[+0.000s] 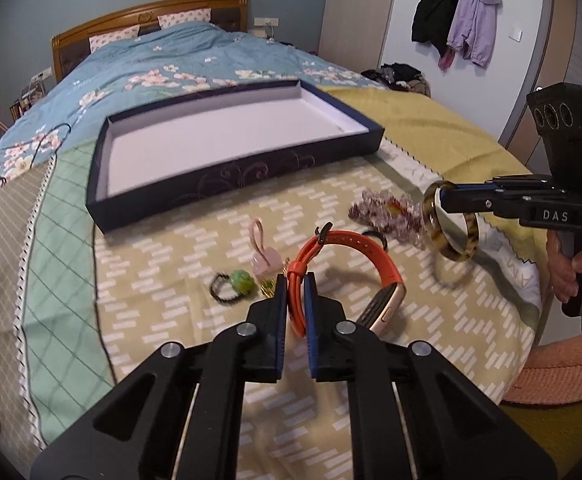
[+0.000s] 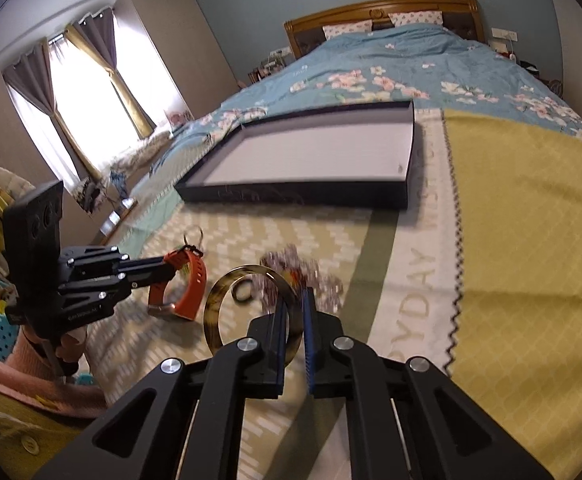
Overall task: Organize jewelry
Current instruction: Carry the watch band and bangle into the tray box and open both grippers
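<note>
Left claw (image 1: pixel 296 280) pinching the orange watch (image 1: pixel 347 268) strap; right claw (image 2: pixel 295 300) pinching the bangle (image 2: pixel 251 312), both just above the bed (image 1: pixel 371 340). Best to carry level, clear the tray (image 1: pixel 211 192) wall, then release low inside.

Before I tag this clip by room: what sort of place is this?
A bedroom, most likely: a bed with wooden headboard, jackets on a wall hook, and curtains.

I read "DAS" on the right gripper (image 1: pixel 445 200) body, and "YDAY" along the blanket (image 2: pixel 423 280) white strip.
</note>
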